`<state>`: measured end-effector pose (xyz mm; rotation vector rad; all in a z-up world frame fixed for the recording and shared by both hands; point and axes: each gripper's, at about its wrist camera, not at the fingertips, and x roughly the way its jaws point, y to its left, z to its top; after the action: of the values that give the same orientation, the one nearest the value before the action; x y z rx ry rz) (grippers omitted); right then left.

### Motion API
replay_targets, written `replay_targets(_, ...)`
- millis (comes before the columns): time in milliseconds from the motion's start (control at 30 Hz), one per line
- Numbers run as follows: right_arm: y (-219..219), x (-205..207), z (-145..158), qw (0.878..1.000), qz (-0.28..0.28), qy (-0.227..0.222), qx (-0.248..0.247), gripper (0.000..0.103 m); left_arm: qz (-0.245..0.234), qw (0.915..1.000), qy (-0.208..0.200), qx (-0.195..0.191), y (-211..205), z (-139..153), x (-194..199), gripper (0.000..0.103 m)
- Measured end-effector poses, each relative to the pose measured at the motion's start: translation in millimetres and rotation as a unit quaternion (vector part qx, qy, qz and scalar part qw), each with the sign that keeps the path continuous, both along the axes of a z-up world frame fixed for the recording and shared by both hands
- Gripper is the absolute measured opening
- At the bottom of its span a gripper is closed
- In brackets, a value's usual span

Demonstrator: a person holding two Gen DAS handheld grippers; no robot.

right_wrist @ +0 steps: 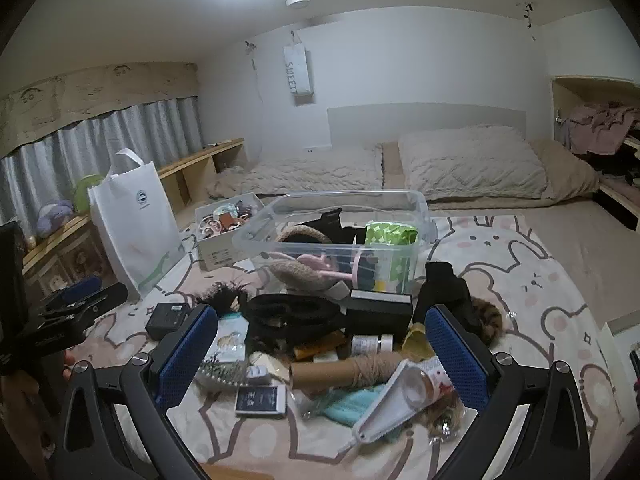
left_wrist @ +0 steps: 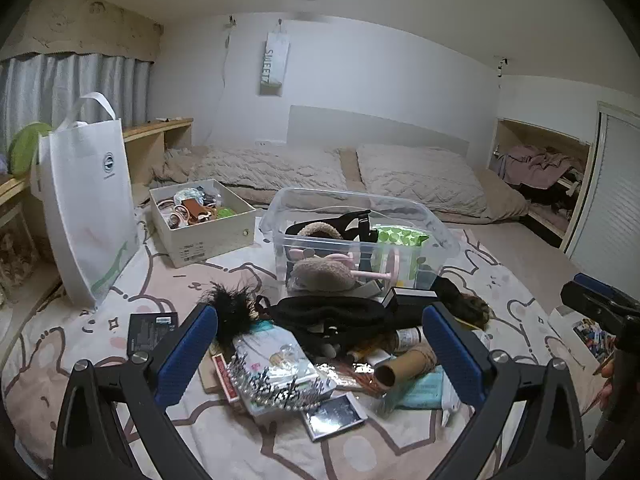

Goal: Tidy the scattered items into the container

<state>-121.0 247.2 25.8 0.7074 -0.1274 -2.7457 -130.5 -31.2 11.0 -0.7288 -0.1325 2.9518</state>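
A clear plastic bin (left_wrist: 436,224) (right_wrist: 420,204) stands on the bed and holds fuzzy earmuffs, a pink thing and a green dotted packet (left_wrist: 402,236). In front of it lies a heap of small items: a black band (left_wrist: 332,314), a silver tiara (left_wrist: 268,384), a cardboard tube (left_wrist: 404,368) (right_wrist: 340,370), a black box (right_wrist: 378,312), a clear zip pouch (right_wrist: 396,400). My left gripper (left_wrist: 320,344) hangs open above the heap with nothing in it. My right gripper (right_wrist: 322,344) is open too, over the tube and pouch.
A white tote bag (left_wrist: 88,208) (right_wrist: 136,216) stands at the left. Beside it sits a white cardboard box (left_wrist: 208,236) of hair ties. Pillows (left_wrist: 420,176) lie behind the bin, wooden shelves (left_wrist: 160,136) run along the left wall, and the other gripper (left_wrist: 600,304) (right_wrist: 76,300) shows at each view's edge.
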Motion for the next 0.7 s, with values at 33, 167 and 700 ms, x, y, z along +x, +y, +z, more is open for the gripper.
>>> replay_targets(33, 0, 4, -1, 1.0, 0.0, 0.003, 0.002, 0.103, 0.001, 1.0, 0.003, -0.002, -1, -1, 6, 0.103)
replay_targets(167, -1, 25, -4, 1.0, -0.007, 0.014, 0.01, 0.103, 0.004, 0.9998, 0.013, -0.013, -1, -5, 23, 0.103)
replay_targets(700, 0, 75, -17, 0.999, -0.02, 0.029, 0.019, 0.103, 0.017, 0.9996, 0.022, -0.006, -11, -17, 74, 0.103)
